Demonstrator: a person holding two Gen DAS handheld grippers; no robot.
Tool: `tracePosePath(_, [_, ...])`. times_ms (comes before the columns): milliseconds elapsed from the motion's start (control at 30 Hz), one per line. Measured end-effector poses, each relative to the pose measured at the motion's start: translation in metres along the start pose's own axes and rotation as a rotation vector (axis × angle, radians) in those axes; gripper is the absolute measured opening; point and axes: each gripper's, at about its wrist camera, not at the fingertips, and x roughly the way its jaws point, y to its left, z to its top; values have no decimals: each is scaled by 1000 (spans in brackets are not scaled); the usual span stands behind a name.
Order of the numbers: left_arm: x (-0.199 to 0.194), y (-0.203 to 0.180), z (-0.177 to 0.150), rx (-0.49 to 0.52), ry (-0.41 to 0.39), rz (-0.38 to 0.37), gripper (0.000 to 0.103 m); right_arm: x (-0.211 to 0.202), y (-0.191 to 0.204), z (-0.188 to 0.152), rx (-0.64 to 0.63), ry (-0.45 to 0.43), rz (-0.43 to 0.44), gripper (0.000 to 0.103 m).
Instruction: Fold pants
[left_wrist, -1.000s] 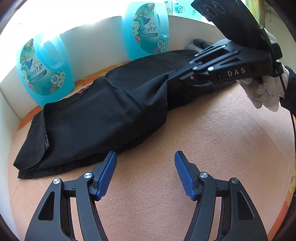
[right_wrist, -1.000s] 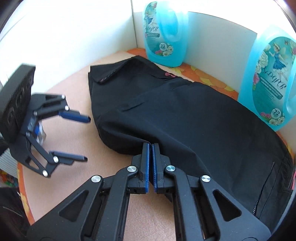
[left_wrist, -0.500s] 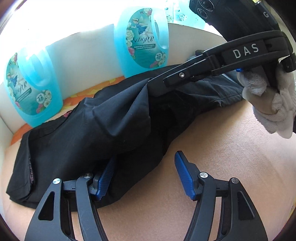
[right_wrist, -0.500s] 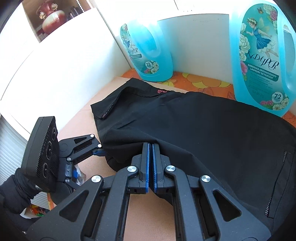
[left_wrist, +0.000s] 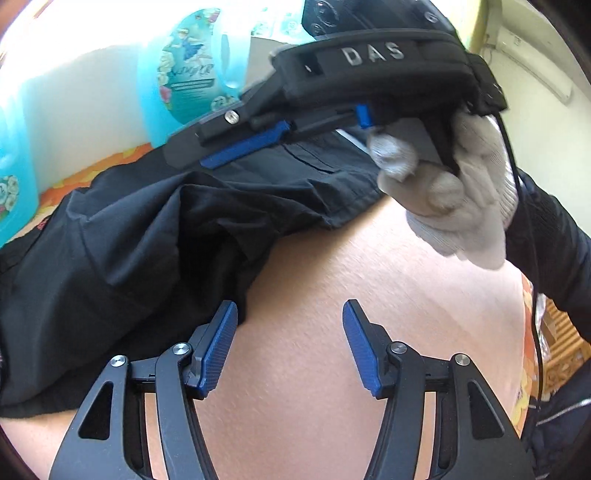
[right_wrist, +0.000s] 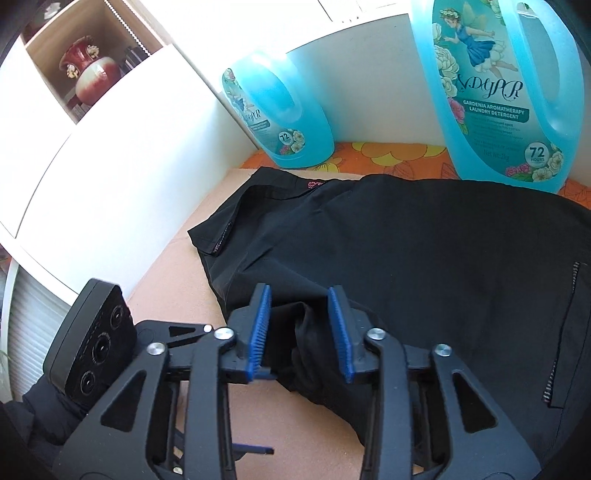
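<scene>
Right gripper (right_wrist: 301, 328) tilted down over the black pants (right_wrist: 424, 258); jaws just opened, a fabric fold loose between the pads, not pinched. Gloved right hand (left_wrist: 450, 192) grips its handle. Left gripper (left_wrist: 288, 350) half open over bare tan mat (left_wrist: 369, 266), pants hem just beside its left pad. Two blue detergent bottles (right_wrist: 495, 85) stand beyond the pants.

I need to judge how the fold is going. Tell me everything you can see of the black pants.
The black pants, thin matte woven fabric, lie folded lengthwise and rumpled on the peach cloth surface, before two blue detergent bottles. A small pink logo and zip pockets show. A bunched fold sits loose between the right gripper pads, whose jaws have just been opening. The left gripper is open at the hem.
</scene>
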Motion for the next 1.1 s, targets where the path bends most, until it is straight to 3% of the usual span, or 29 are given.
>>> tracePosePath(167, [-9,-27,-21,124,46,101,58,-22,15,-27,-45,-19,-134,46])
tracePosePath(333, [-49,-16,-40,100,4,201,58,-2,43,-57,-114,38,-366,46])
tracePosePath(433, [-79,13,-51,8,-33,297,58,13,38,-60,-62,55,-398,46])
tracePosePath(567, [-112,63,-67,-60,-41,526,58,22,28,-55,24,47,-412,46])
tracePosePath(667, [-110,107,-68,-143,-16,583,58,29,29,-53,42,55,-410,46])
tracePosePath(833, [-76,140,-62,-118,81,743,60,33,33,-54,42,55,-434,46])
tracePosePath(933, [-74,155,-61,-138,67,747,59,34,34,-55,34,62,-444,45])
tracePosePath(967, [-74,159,-59,-141,62,754,56,35,35,-55,26,63,-450,43])
tracePosePath(1033, [-80,171,-55,-174,57,745,40,36,35,-54,23,65,-449,38])
tracePosePath(1100, [-88,186,-51,-215,44,737,38,36,36,-55,15,65,-449,32])
